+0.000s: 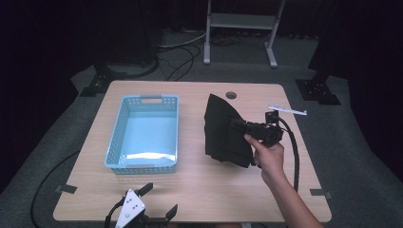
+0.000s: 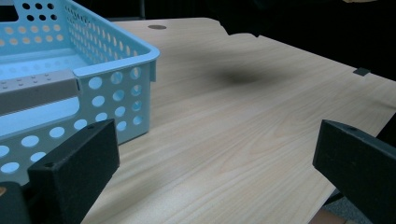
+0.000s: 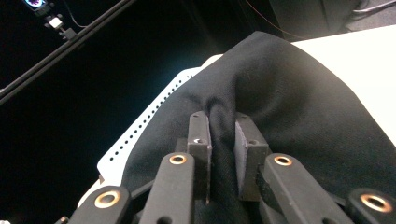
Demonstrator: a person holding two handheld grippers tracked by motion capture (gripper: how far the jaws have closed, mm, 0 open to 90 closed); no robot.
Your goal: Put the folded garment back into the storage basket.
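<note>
Centrally, right of the frame's middle in the high view, a black cloth (image 1: pixel 224 130) hangs lifted above the worktop (image 1: pixel 190 190), its upper corner pointing toward the far edge and its lower hem drooping toward the wood. The right claw (image 1: pixel 236 125) is clenched on it; in the right gripper view a ridge of the cloth (image 3: pixel 261 93) is pinched between the two pads, with the fabric spreading away above them. The right hand (image 1: pixel 267 154) comes in from the lower right of the high view, its cable looping along the worktop's right edge.

Left of the cloth, a strip of bare wood separates it from a light blue basket (image 1: pixel 111 142), which sits in the left half of the frame near the worktop's left edge. The strip of wood along the bottom edge in front of the cloth lies bare.

At the bottom left of the high view the left claw (image 1: pixel 159 202) rests released, jaws spread wide, just below the basket's near wall. In the left gripper view the basket's corner (image 2: pixel 140 60) stands at the left and bare wood stretches between the jaws.
</note>
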